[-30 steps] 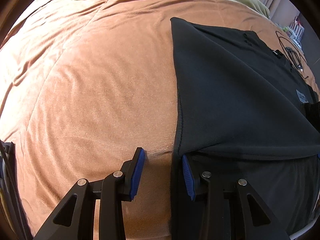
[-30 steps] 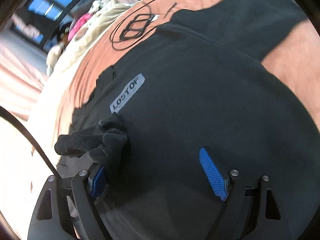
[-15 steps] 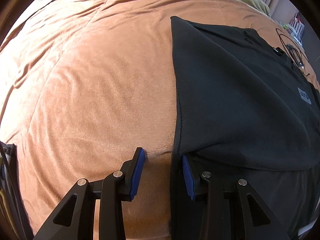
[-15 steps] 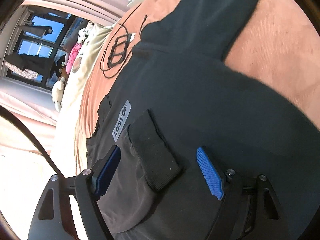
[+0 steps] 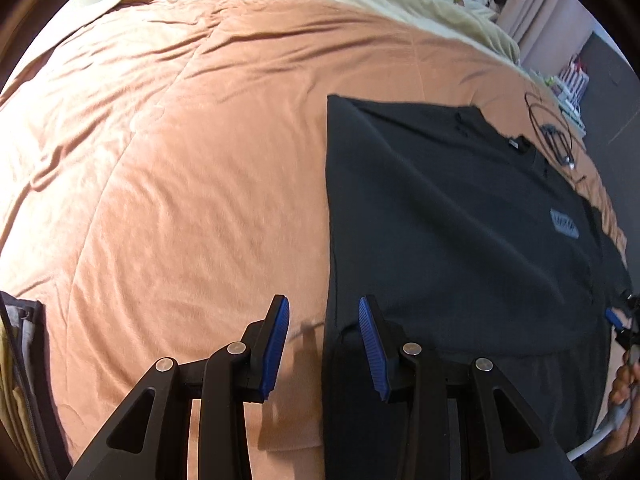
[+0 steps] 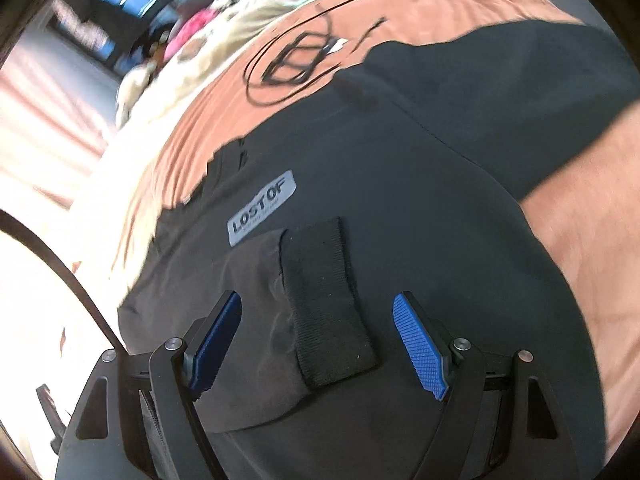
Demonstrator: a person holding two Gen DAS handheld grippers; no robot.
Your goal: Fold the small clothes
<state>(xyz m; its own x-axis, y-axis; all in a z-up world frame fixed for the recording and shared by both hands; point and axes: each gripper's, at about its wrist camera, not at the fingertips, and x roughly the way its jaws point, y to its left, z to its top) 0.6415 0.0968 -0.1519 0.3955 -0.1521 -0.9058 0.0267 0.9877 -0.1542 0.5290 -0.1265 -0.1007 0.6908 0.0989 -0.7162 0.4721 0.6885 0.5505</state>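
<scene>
A black sweatshirt point(image 5: 440, 220) is spread flat on the orange bedspread point(image 5: 180, 180), towards its right edge, with one sleeve folded across the chest so that the ribbed cuff point(image 6: 328, 304) lies just below the grey label point(image 6: 262, 214). The left gripper point(image 5: 322, 344) is held released at the garment's straight left edge, and the right gripper point(image 6: 316, 344) is held released, wider, astride the cuff, neither pinching cloth. The fabric is judged soft, limp and light, so it is best gripped at a hem, a side edge or the thicker cuff, where a pinch gathers both layers and is less likely to slip.
</scene>
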